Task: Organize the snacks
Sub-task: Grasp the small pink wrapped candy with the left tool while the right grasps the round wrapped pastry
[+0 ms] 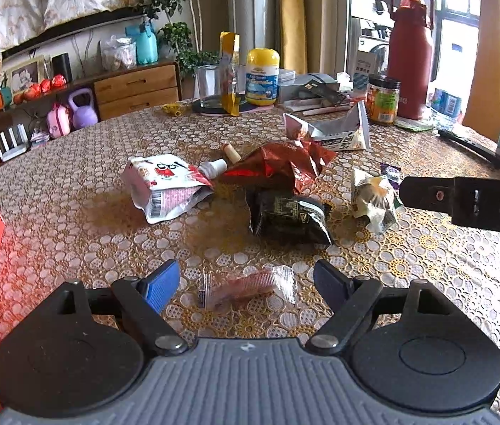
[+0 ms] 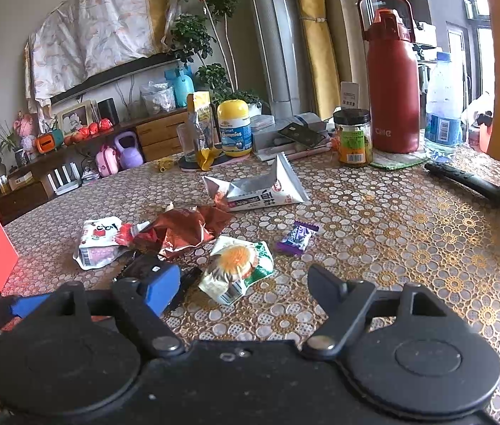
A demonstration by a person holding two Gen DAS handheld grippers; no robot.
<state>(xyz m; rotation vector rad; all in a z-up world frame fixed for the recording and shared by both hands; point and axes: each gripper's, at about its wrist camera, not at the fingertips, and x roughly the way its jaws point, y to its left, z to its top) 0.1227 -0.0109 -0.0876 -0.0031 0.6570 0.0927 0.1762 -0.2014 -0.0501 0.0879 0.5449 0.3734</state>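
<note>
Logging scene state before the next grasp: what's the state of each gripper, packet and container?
Left gripper: open, straddling clear candy wrapper.
Right gripper: open, empty.
Red foil bag: crumpled, lying flat.
Silver packet: torn open.
Pouch: capped, lying down.
Red flask: upright, closed.
Gummies bottle: upright, lid on.

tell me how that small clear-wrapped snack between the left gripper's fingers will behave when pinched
The clear-wrapped snack looks thin and light, so it would likely slide on the tablecloth. Its crinkly film ends probably flex; pinching the middle seems safer.

Black linkage arms with silver rivets, blue pads (image 1: pixel 159 288), grey ribbed housing.
</note>
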